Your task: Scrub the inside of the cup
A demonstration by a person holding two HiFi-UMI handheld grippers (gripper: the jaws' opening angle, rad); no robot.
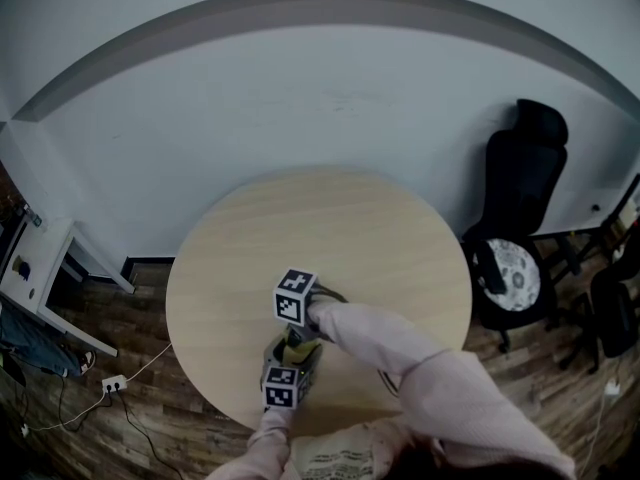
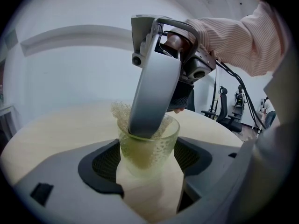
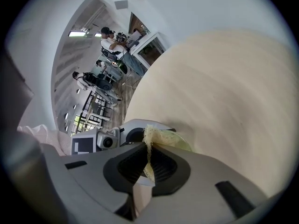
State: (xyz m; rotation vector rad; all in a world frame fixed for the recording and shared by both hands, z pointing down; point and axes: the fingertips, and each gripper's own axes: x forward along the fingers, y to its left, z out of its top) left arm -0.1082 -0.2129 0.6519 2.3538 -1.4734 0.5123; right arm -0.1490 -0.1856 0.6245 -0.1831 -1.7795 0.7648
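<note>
A clear pebbled glass cup (image 2: 159, 146) stands upright on the round wooden table (image 1: 340, 228), tinted yellow-green inside. My left gripper (image 2: 148, 166) is shut on the cup, one jaw pad on each side of its lower wall. My right gripper (image 3: 148, 166) is shut on a thin yellow mesh scrubber (image 3: 150, 138). It comes down from above, and its grey jaws reach into the cup's mouth. A tuft of the scrubber (image 2: 121, 113) sticks out over the rim at the left. In the head view both grippers meet near the table's front edge, around the cup (image 1: 299, 351).
A black office chair (image 1: 520, 198) stands to the right of the table, with a patterned cushion (image 1: 515, 273) on its seat. A white desk (image 1: 35, 268) is at the far left. Cables and a power strip (image 1: 112, 383) lie on the wood floor. People sit at desks far behind.
</note>
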